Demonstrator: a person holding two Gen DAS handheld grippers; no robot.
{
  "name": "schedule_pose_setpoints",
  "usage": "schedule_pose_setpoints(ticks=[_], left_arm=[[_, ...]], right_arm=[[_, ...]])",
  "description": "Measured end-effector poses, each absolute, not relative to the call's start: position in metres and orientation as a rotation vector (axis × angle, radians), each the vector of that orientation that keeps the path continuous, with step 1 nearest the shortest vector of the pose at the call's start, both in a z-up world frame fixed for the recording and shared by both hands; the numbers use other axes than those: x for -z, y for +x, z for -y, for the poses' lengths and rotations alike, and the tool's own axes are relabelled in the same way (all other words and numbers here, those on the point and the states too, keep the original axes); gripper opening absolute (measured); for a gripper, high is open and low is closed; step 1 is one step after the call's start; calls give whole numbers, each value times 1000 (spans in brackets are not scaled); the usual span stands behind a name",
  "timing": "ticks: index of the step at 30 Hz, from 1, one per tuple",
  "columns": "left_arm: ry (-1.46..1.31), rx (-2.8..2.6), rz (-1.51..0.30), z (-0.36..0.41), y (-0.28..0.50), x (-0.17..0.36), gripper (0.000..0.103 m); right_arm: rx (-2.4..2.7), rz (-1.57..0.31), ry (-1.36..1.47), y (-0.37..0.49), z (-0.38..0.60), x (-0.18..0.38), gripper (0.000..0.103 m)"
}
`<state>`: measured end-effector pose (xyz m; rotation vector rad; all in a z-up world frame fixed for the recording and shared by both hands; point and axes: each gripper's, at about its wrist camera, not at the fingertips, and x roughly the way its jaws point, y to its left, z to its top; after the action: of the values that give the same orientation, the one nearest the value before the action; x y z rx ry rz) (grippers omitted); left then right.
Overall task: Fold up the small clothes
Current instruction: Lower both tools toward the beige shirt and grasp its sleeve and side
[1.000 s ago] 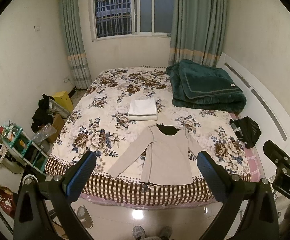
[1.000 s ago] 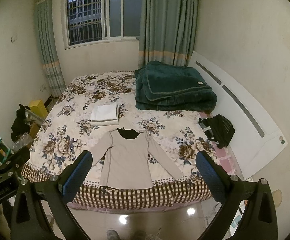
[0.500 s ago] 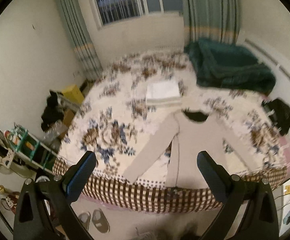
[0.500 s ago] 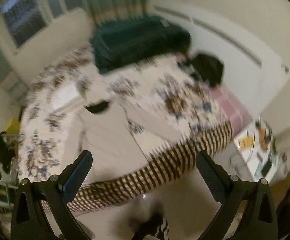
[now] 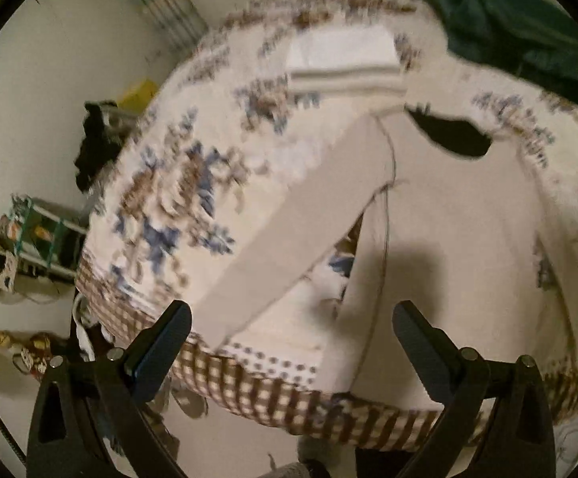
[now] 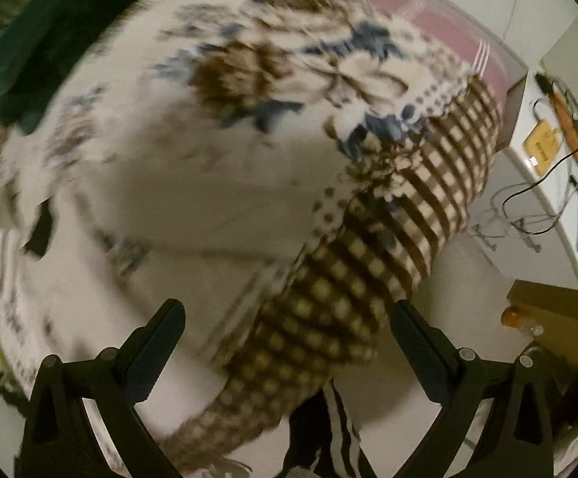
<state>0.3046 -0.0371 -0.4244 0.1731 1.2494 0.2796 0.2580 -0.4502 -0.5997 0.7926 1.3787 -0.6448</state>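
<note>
Two grippers appear, one per wrist view, both with fingers spread wide and holding nothing. Left gripper (image 5: 291,342): poised above the near edge of the bed (image 5: 273,394), its gap framing the lower end of one sleeve and the hem of a beige long-sleeved top (image 5: 448,239). The top lies flat on the floral bedspread (image 5: 169,199), hem at the near edge, dark neckline (image 5: 454,139) toward the far side, visible sleeve angled out toward the near left corner. A shadow falls across the garment's body. Just beyond the neckline sits a folded white stack (image 5: 343,63); a dark green quilt (image 5: 520,28) occupies the far right corner of the bed. On the floor left of the bed stand a green rack (image 5: 46,235), a yellow box (image 5: 137,93) and a dark heap of clothing (image 5: 93,139).

Right gripper (image 6: 287,338): poised over the near right corner of the bed, where the brown checked border (image 6: 368,279) hangs down. This view is heavily motion-blurred; the top (image 6: 217,195) shows only as a pale shaded area on the bedspread, with its dark neckline (image 6: 40,231) at the left. A white side table (image 6: 548,183) carrying cables and a yellow item (image 6: 544,145) stands beside the bed at the right.
</note>
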Motion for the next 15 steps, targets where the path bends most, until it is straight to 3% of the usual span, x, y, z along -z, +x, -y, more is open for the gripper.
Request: schedule_pose_setpoints(ticks=[7,9,10,11,12,13,15], left_arm=[[204,-285,-1346,61,346,515,103],[213,-272,-1356,68,354,536,103],[225,-270,-1365,71,357,545,103],[230,-266,-1373,74,361,553,103],[232,-263,-1380,75,363,558,103],[232,-258,-1386,78,366,562,103],[236,-247,-1387,82,371,567,103]], right_arm=[[656,-1404,1019,276,499,724,100],[622,-1379,1082,280,501,742,87],[611,-1372,1115,284,500,753,72],[615,-1362,1122,286,498,756,48],[628,-1353,1108,289,497,757,35],[628,-1334,1090,291,496,754,7],[632,-1268,1097,289,501,743,7]])
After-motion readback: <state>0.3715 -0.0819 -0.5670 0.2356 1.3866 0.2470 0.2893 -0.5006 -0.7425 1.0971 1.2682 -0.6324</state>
